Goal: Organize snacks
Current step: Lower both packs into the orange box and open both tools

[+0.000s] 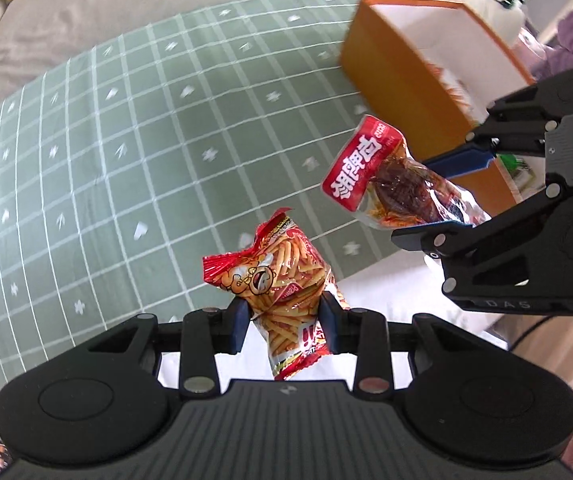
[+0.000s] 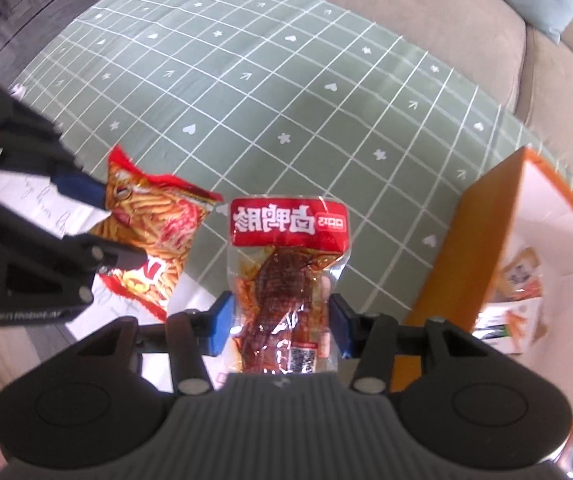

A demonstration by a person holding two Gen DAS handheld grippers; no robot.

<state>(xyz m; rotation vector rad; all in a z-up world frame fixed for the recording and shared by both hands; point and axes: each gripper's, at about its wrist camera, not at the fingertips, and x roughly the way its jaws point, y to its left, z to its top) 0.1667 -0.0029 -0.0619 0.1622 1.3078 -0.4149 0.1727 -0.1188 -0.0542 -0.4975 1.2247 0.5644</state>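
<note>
**Both claws loaded, above the cloth**

Green grid cloth (image 1: 126, 152) fills the background. Orange box (image 1: 402, 80) at 1 o'clock in left view, 3 o'clock in right. Right gripper (image 2: 280, 320) clamps meat pack (image 2: 286, 276). Left gripper (image 1: 284, 318) clamps fries bag (image 1: 282, 284), at 9 o'clock in right view.

Red fry-stick bag (image 1: 282, 280) hangs crumpled above the green cloth; clear meat pack (image 2: 286, 280) with red header hangs beside the orange box (image 2: 482, 248).
</note>
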